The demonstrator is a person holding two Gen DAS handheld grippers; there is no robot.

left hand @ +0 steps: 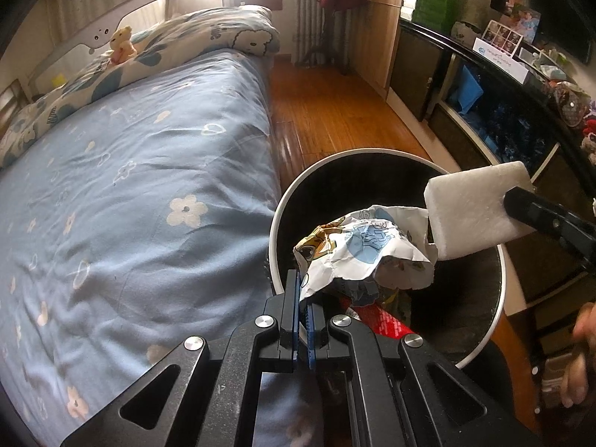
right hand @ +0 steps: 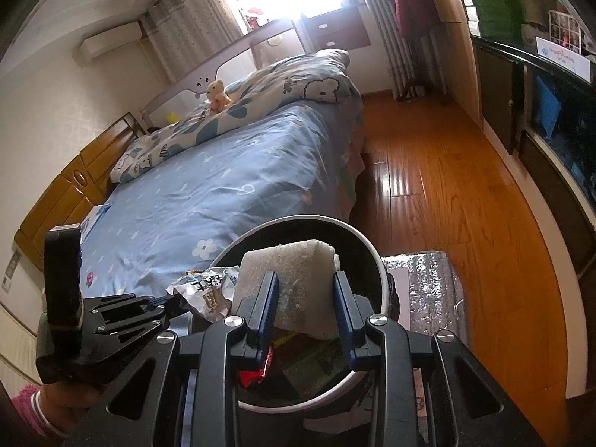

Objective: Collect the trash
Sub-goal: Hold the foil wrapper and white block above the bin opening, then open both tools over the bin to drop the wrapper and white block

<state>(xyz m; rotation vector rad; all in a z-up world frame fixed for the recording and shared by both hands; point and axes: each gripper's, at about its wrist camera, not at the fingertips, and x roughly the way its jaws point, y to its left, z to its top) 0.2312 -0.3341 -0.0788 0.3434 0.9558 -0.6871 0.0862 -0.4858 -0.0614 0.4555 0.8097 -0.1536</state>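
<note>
Where wooden floor [right hand: 447,201] meets the bed [left hand: 149,186], a bin [left hand: 277,219] stands.

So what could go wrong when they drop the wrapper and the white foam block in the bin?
1. The left gripper pinches the crumpled wrapper only by one edge near the trash bin's rim; released there, it might slide out onto the bed.
2. The foam block in the right gripper is light and crumbly; it could bounce off the trash already inside or shed bits.
</note>
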